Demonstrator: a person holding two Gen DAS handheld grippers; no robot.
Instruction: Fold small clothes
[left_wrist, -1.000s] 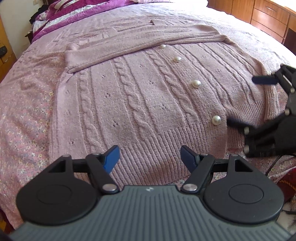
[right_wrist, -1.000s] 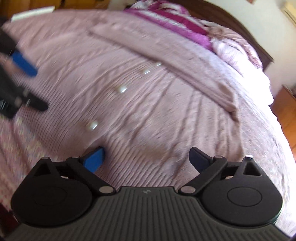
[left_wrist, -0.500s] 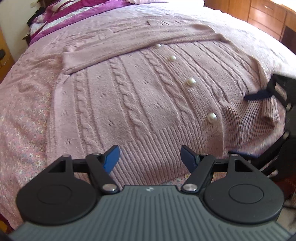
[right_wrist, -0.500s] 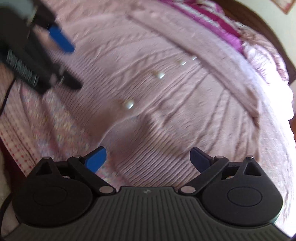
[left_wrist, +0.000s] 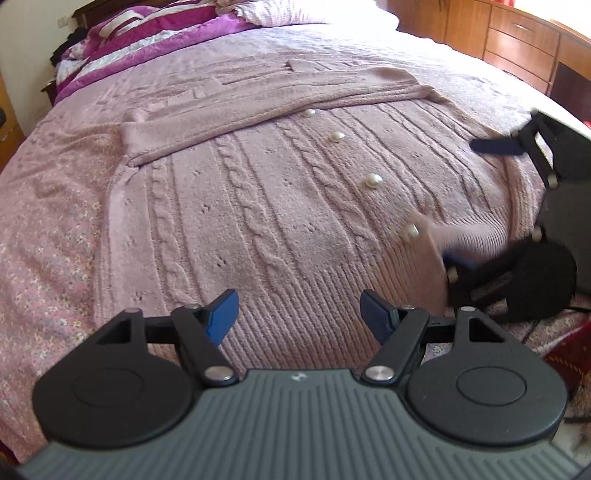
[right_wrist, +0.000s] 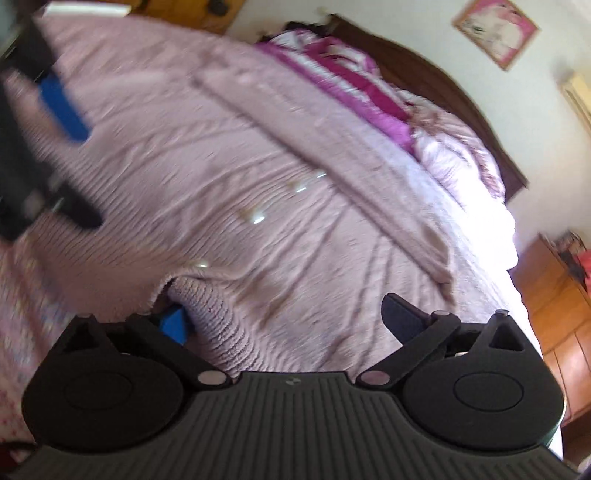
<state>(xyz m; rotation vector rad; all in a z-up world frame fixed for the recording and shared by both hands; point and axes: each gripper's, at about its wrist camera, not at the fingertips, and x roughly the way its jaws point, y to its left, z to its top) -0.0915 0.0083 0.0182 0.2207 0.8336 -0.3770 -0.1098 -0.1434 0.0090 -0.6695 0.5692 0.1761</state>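
A pink cable-knit cardigan (left_wrist: 258, 206) with pearl buttons (left_wrist: 373, 181) lies flat on the bed, one sleeve (left_wrist: 258, 114) folded across its top. My left gripper (left_wrist: 297, 315) is open and empty just above the ribbed hem. My right gripper (right_wrist: 291, 321) is open at the hem's corner; its left fingertip (right_wrist: 173, 325) has slid under the lifted hem edge (right_wrist: 207, 295). In the left wrist view the right gripper (left_wrist: 480, 206) stands at the cardigan's right side, the hem corner (left_wrist: 428, 254) raised over its lower finger.
The bed has a pink floral cover (left_wrist: 40, 236) and magenta bedding (left_wrist: 155, 33) by the dark headboard (right_wrist: 461, 96). Wooden drawers (left_wrist: 517, 33) stand beyond the bed's far side. The left gripper (right_wrist: 40, 147) shows blurred at the left of the right wrist view.
My right gripper has dropped to the hem corner and slid one finger under it, lifting the edge. My left gripper has stayed open over the hem, with the view shifted a little.
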